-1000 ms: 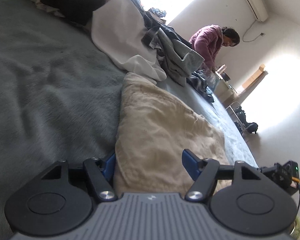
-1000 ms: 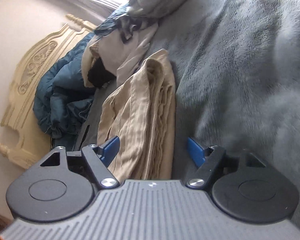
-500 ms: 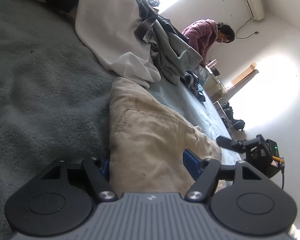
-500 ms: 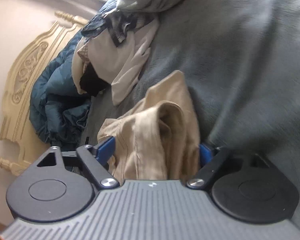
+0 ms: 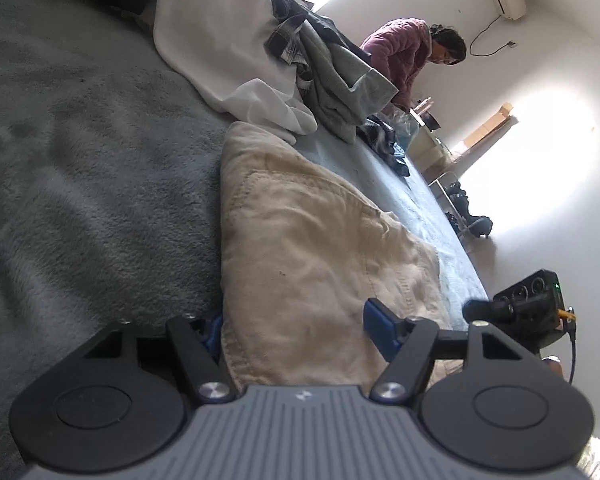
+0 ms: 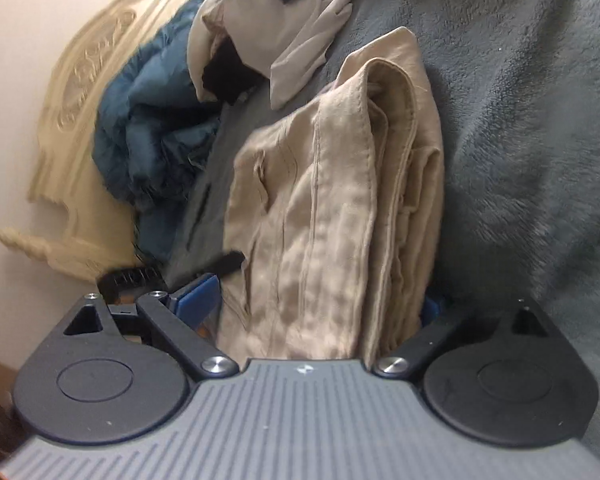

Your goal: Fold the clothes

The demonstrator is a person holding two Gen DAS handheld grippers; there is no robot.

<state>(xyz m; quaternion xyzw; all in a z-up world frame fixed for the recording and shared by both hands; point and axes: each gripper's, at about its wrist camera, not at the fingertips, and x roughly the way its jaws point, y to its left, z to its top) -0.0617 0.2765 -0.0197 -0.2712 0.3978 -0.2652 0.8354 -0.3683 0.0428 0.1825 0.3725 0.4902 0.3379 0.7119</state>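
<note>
Both grippers stand spread around the folded beige cotton trousers on the grey fleece bed blanket. Left gripper has advanced since 1.0 s ago; right gripper now straddles the layered fold. Only the left view shows a maroon-jacketed person at 1 o'clock; only the right shows a carved cream headboard at 10 o'clock.

Beige trousers; grey blanket
</note>
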